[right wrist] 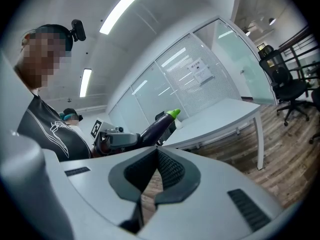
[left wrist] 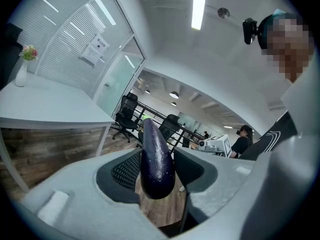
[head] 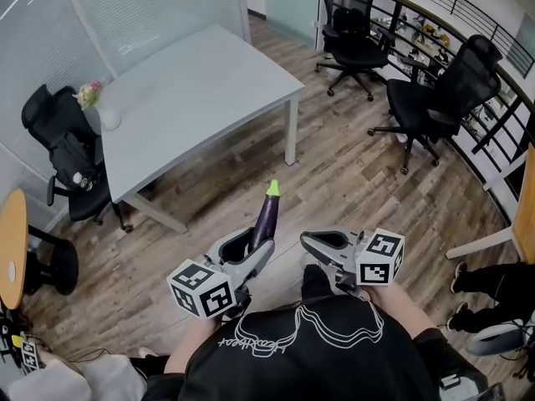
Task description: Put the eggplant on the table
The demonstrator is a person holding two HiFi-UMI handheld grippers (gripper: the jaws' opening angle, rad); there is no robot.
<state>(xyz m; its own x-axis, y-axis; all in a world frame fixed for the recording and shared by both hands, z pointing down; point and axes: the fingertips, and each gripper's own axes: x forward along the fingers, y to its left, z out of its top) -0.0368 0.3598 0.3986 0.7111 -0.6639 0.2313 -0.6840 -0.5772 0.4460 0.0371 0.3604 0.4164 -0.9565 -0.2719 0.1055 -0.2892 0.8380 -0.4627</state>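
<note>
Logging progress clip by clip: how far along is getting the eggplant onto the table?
Done: the eggplant is picked up, clamped in the left tool with its green end pointing away from the person. In hand: it hangs over the wooden floor, short of the white table. Left: carry it to the table and set it down. The right tool is shut and empty.

Left tool [head: 250, 249] gripping; right tool [head: 311, 241] (empty) closed.

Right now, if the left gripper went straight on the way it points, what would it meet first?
Nothing close, it seems: the left gripper, shut on the eggplant, aims past the table corner on its left, over bare floor toward the black office chairs. Depth is hard to judge.
</note>
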